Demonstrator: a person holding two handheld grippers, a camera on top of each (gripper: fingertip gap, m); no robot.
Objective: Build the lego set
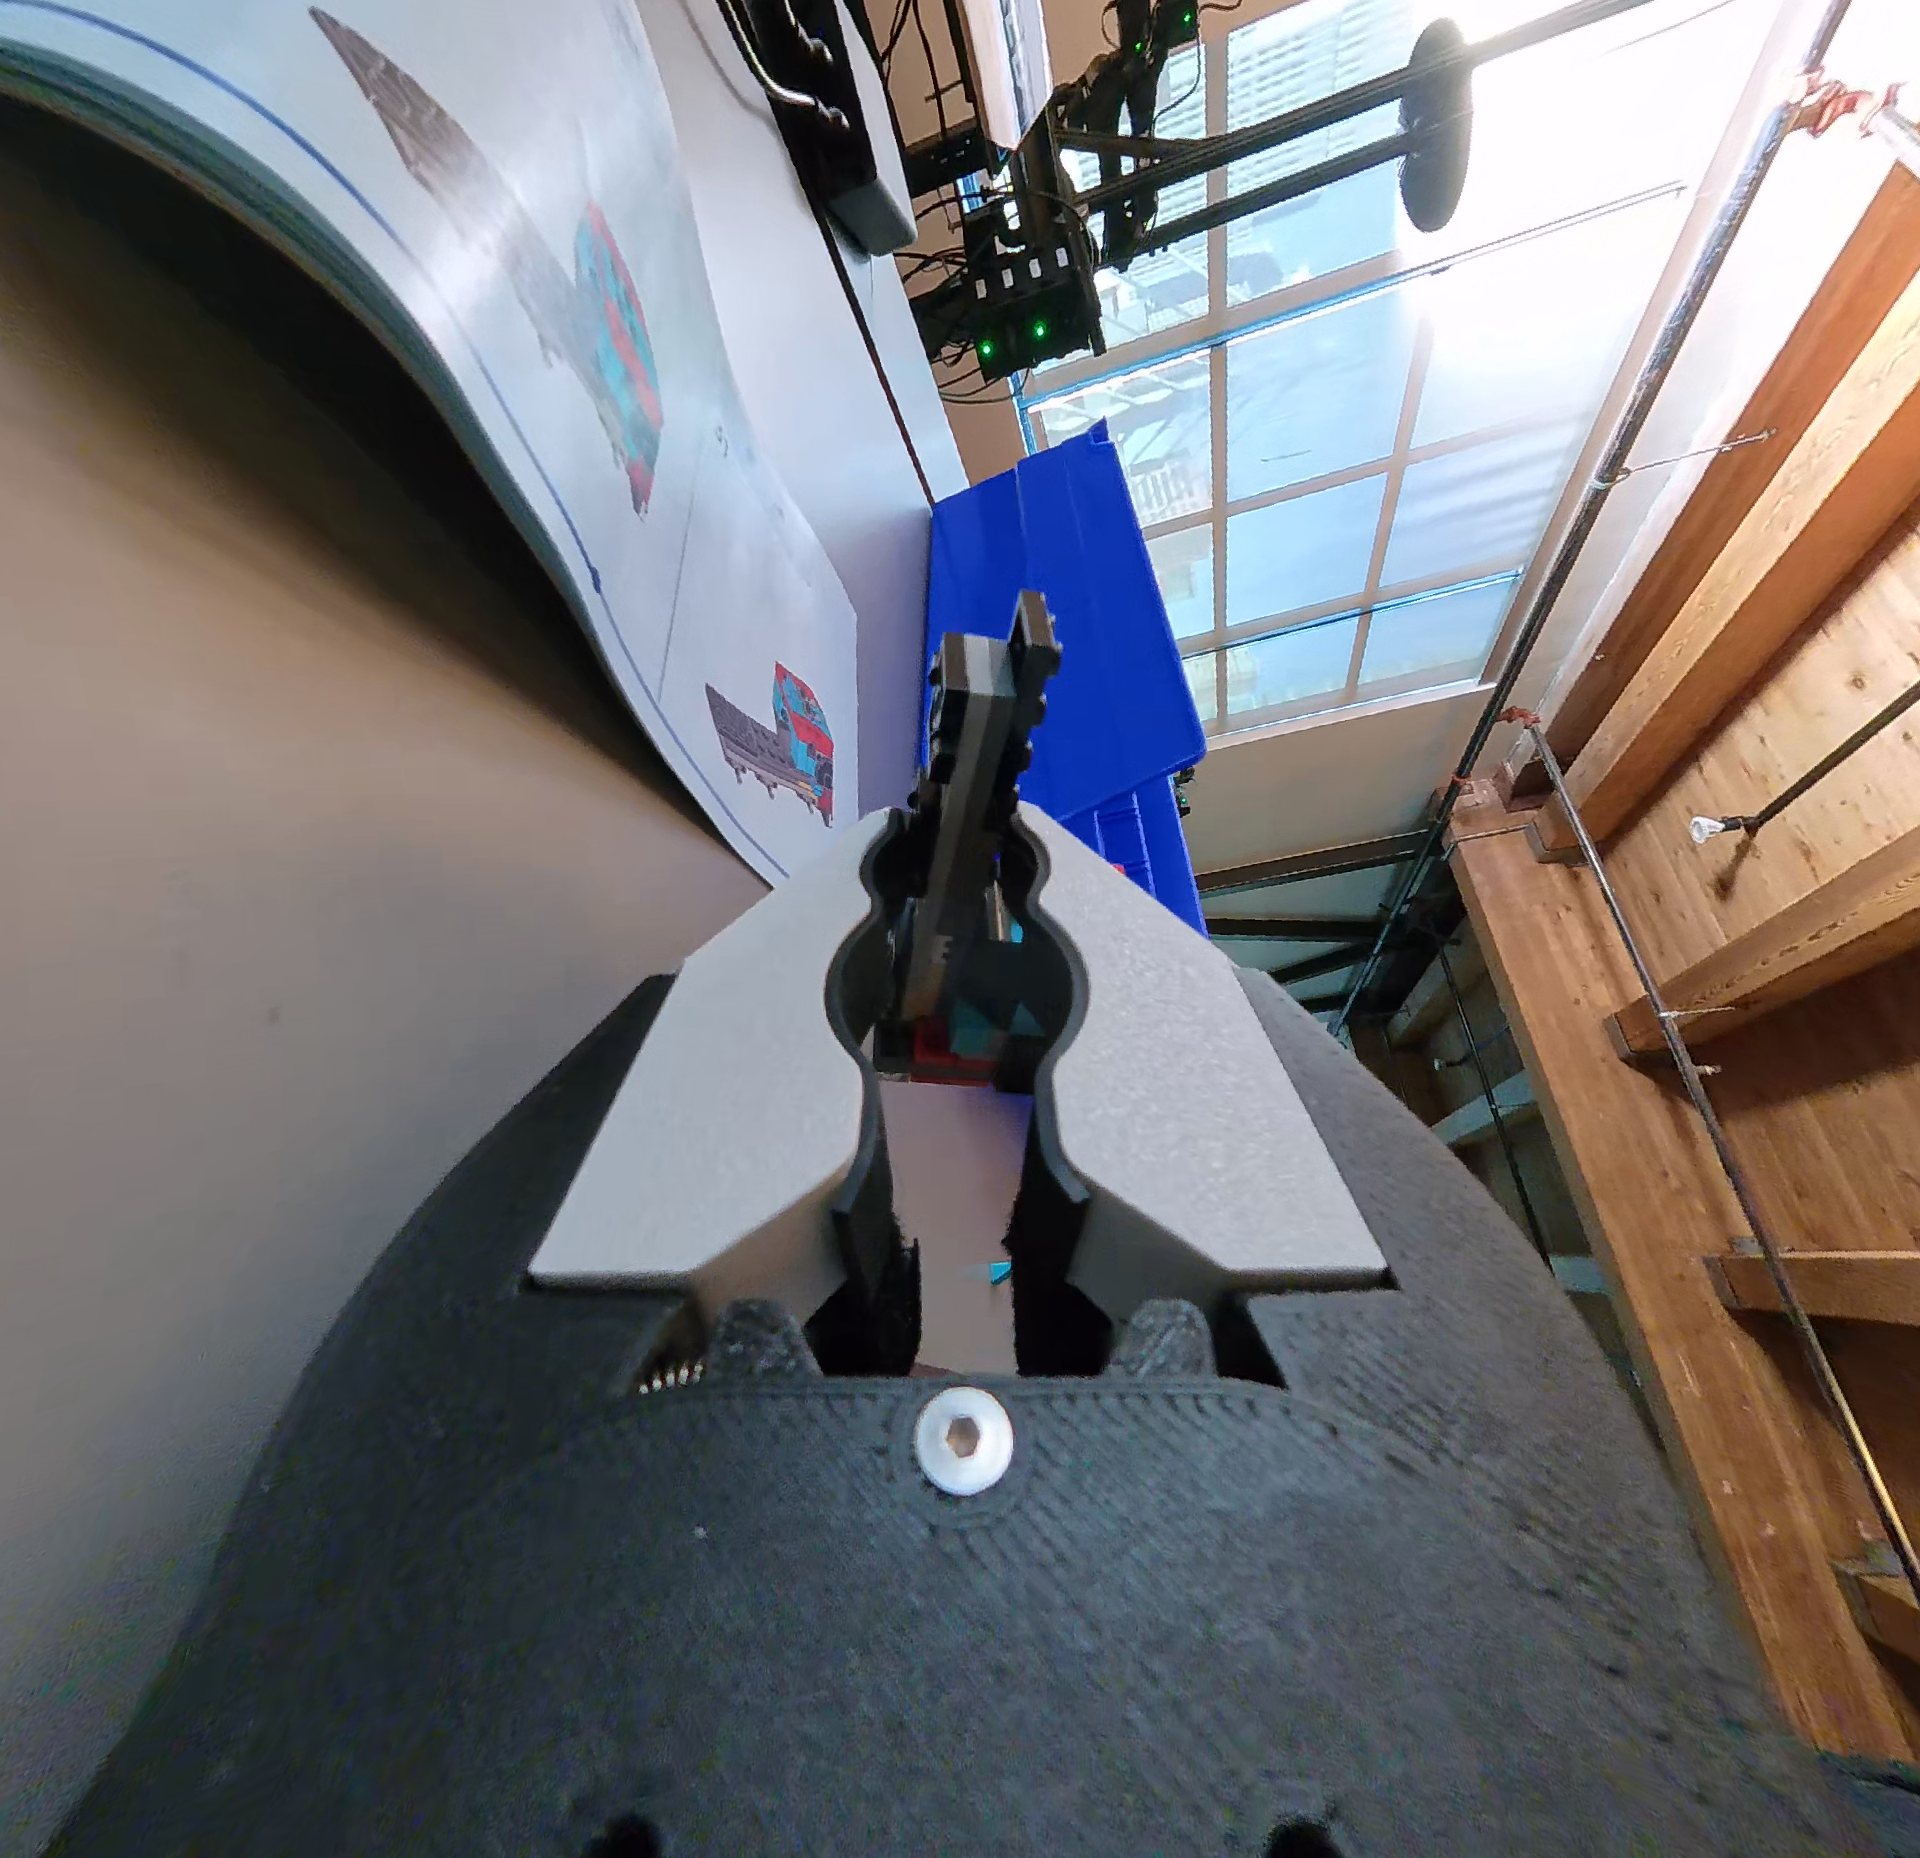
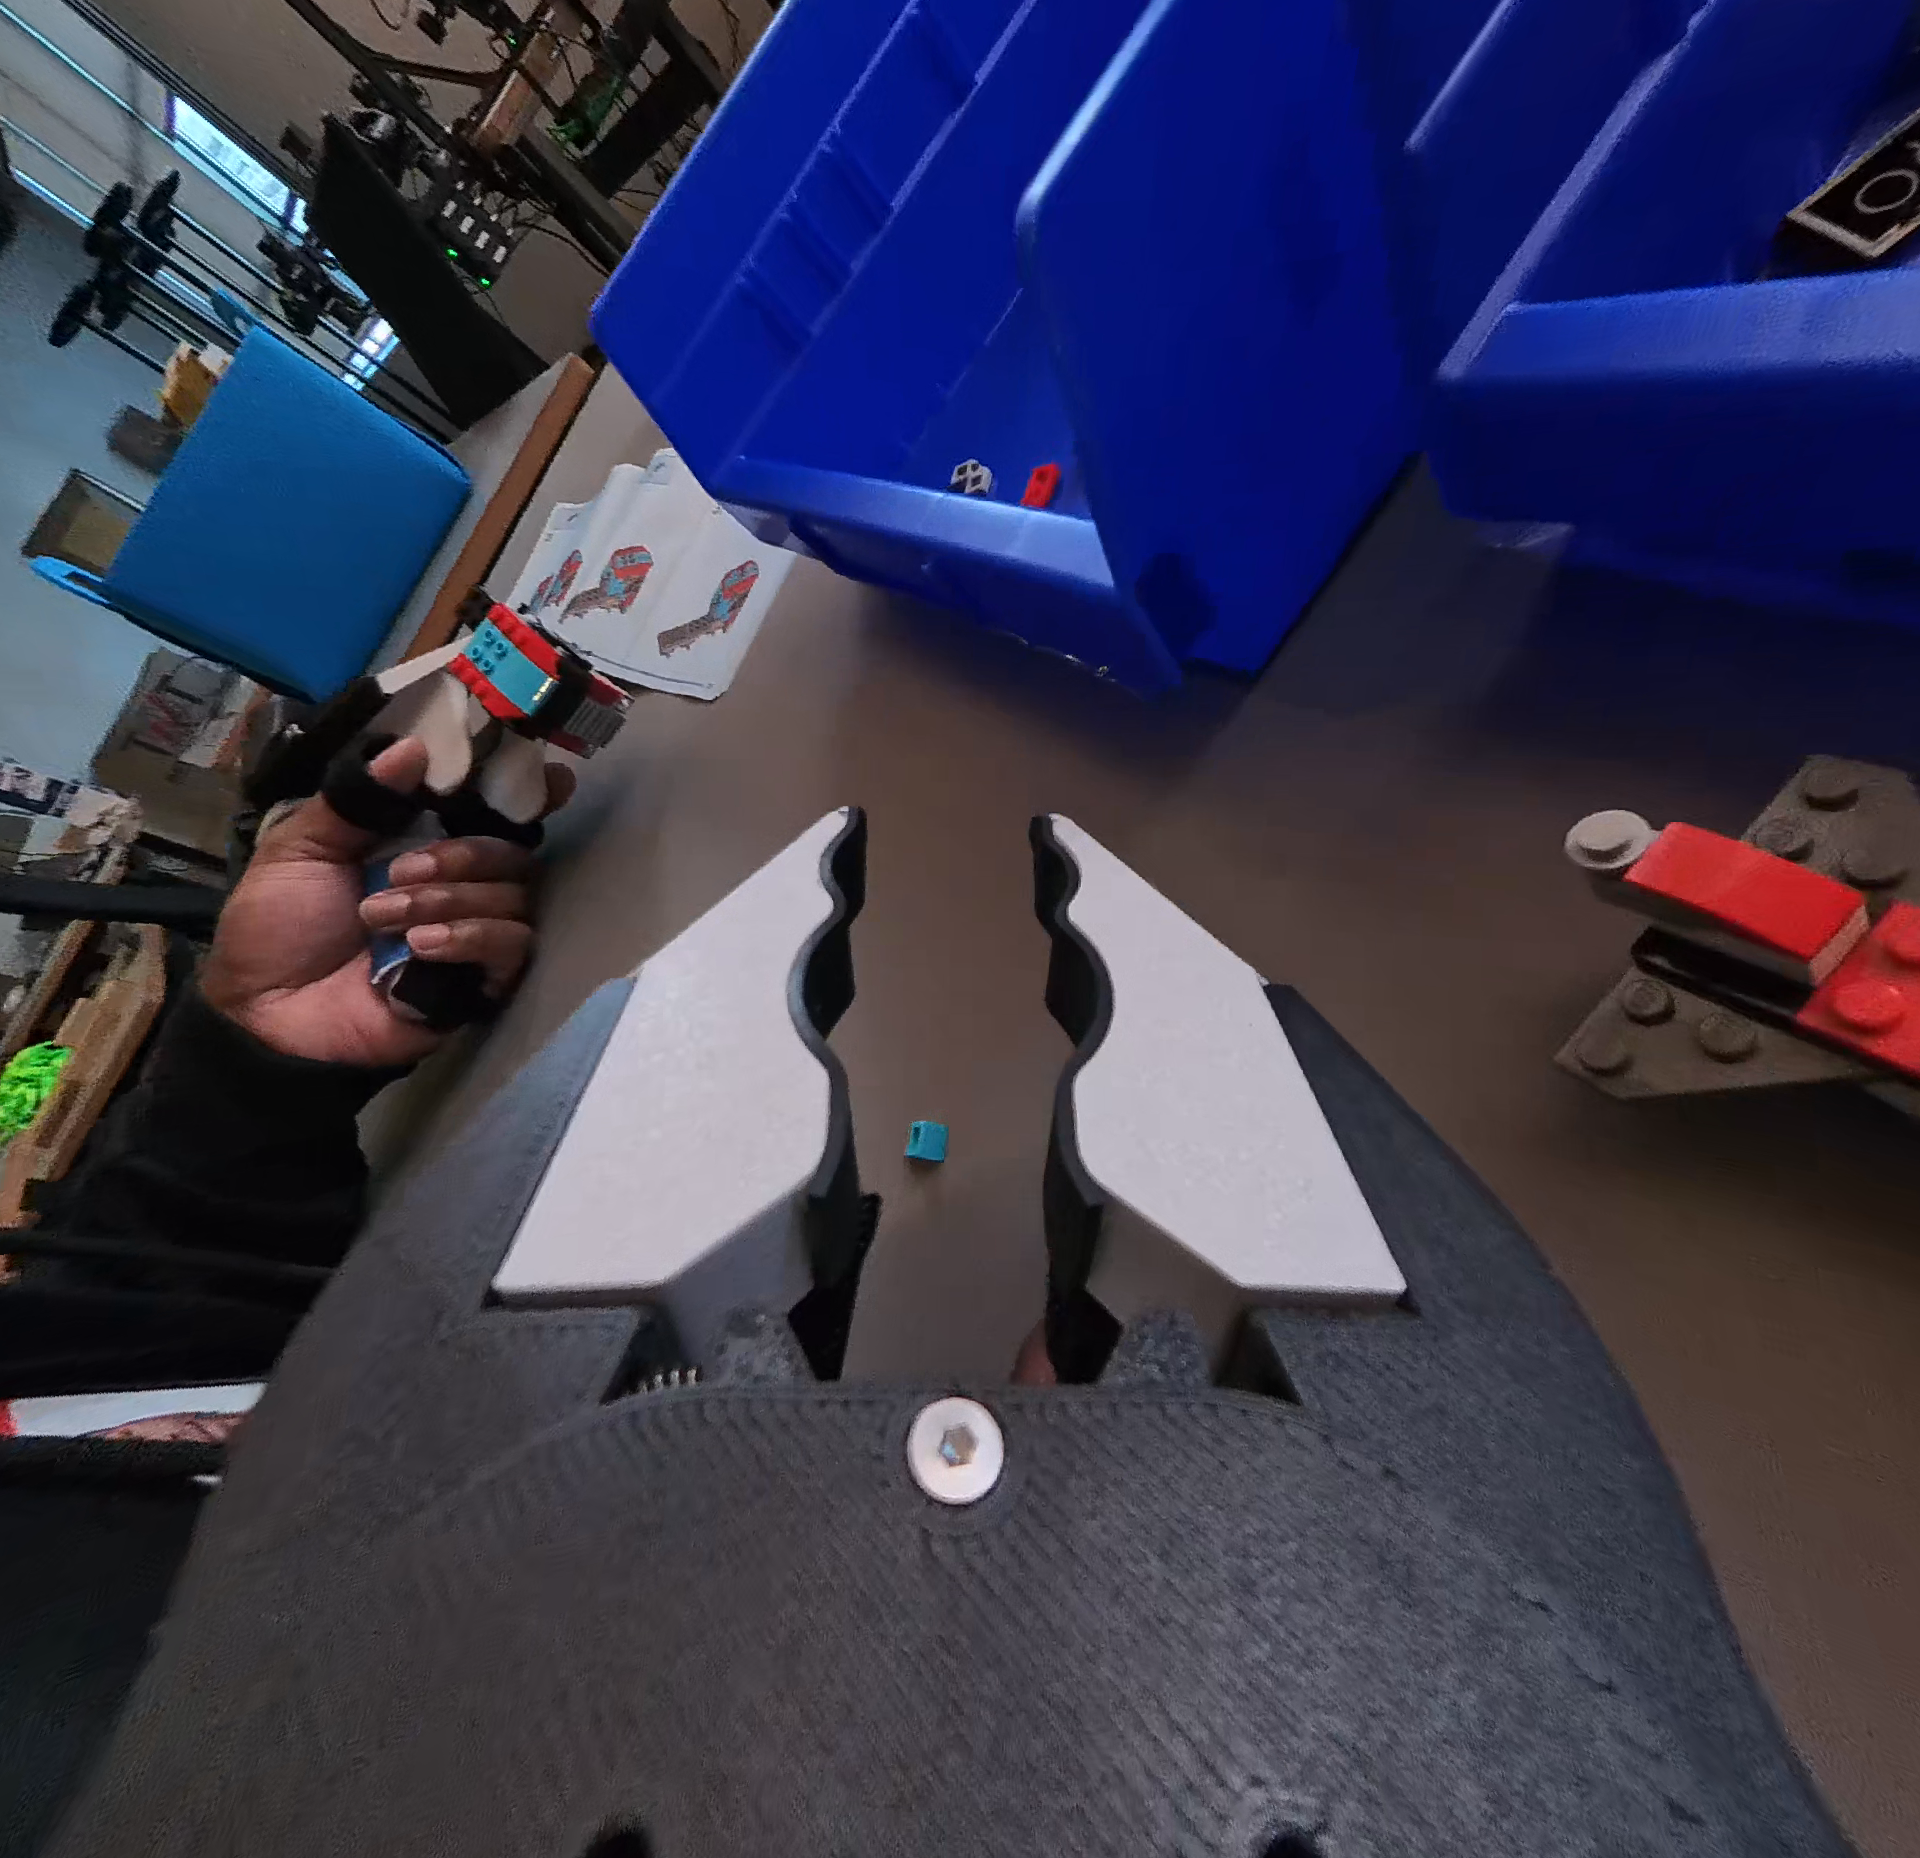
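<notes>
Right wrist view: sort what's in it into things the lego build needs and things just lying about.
Part of the build:
- teal brick between the open right hand-held gripper fingers
- lego assembly clamped in the left hand-held gripper
- grey-and-red wing piece
- instruction booklet
- blue parts bins

Lying about:
- blue chair
- background camera rigs

The left wrist view is rolled sideways, tilted up toward the windows (image 1: 1351, 458). The right wrist view looks low across the tabletop (image 2: 1299, 769). Both catch the blue bins (image 2: 1143, 250) at 12 o'clock and the instruction sheet (image 2: 655, 582).

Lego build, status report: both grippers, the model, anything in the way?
Left gripper shut on the lego model. Right gripper open, empty, above small teal brick on the table. Nothing blocking.
</notes>
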